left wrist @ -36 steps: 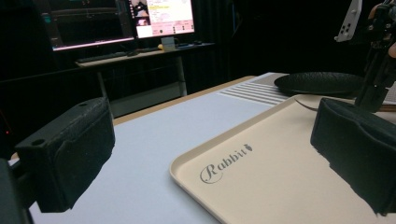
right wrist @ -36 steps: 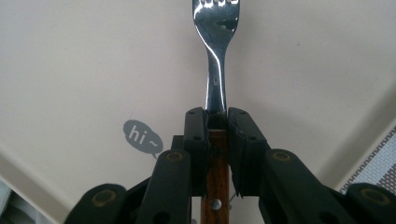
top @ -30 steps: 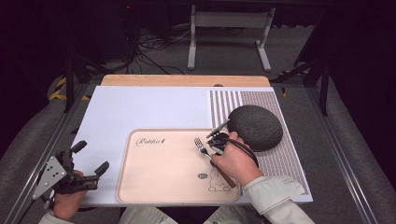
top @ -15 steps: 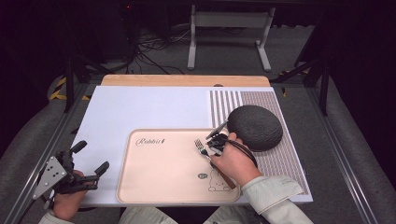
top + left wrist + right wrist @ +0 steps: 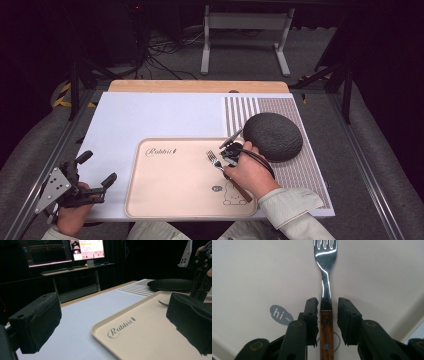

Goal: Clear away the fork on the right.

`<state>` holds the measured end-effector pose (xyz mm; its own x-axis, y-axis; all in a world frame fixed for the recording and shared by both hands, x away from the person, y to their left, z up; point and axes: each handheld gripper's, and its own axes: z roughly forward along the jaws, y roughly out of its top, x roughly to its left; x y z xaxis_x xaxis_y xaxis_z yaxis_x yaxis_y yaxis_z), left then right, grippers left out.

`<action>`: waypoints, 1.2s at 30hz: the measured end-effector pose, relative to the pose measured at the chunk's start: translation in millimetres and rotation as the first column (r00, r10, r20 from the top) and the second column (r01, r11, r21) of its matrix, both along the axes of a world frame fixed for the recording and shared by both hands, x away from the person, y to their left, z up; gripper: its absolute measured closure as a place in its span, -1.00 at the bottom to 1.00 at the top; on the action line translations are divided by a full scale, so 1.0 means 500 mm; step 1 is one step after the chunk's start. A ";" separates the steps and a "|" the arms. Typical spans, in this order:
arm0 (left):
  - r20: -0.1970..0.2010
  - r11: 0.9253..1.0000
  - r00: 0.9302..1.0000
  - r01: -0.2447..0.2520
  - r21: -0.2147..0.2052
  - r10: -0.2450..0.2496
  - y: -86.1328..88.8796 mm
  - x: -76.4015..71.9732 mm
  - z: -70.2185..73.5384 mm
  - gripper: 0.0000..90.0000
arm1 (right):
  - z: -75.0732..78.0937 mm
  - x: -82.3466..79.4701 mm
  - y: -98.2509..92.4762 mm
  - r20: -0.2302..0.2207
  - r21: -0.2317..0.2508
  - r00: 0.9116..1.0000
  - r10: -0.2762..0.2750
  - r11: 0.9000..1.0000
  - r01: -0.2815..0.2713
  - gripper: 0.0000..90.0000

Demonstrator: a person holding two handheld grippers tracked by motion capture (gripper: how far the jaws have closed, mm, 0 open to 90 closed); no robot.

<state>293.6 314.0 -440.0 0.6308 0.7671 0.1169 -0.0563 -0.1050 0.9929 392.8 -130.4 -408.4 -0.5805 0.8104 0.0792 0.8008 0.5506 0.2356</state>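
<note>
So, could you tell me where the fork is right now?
In the high view the fork lies on the beige tray, right of its middle, beside the dark round mat.

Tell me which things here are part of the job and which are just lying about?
In the job: fork, lying on the beige tray, between the right gripper jaws, which have just been opening.

Lying about: dark round mat, white board, left gripper, idle and open.

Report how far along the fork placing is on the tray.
Done: the fork lies flat on the beige tray, tines pointing away from the person. In hand: the right gripper has just been opening its jaws, a gap showing beside the wooden handle. Left: drawing that gripper clear. The left gripper waits open beside the tray.
</note>
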 end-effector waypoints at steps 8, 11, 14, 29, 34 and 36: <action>-0.002 1.000 1.000 0.002 -0.001 -0.002 0.000 0.000 0.000 -0.99 | 0.036 0.005 0.012 0.117 0.037 0.988 0.100 0.994 -0.105 1.00; -0.001 1.000 1.000 0.001 0.001 -0.001 0.000 0.001 0.000 -0.99 | 0.042 0.008 0.017 0.139 0.067 0.982 0.132 0.988 -0.142 1.00; -0.002 1.000 1.000 0.004 0.002 -0.004 0.000 0.001 0.000 -0.99 | 0.044 0.014 0.028 0.168 0.083 0.970 0.175 0.978 -0.190 1.00; -0.003 1.000 1.000 0.007 0.003 -0.007 0.000 0.001 -0.001 -0.99 | 0.021 0.041 0.065 0.198 0.133 0.944 0.265 0.947 -0.293 1.00; -0.005 1.000 1.000 0.009 0.002 -0.009 -0.001 0.002 -0.001 -0.99 | 0.004 0.050 0.074 0.197 0.142 0.938 0.285 0.938 -0.315 1.00; -0.005 1.000 1.000 0.010 0.002 -0.010 -0.002 0.002 -0.001 -0.98 | 0.000 0.054 0.078 0.201 0.128 0.935 0.291 0.939 -0.320 1.00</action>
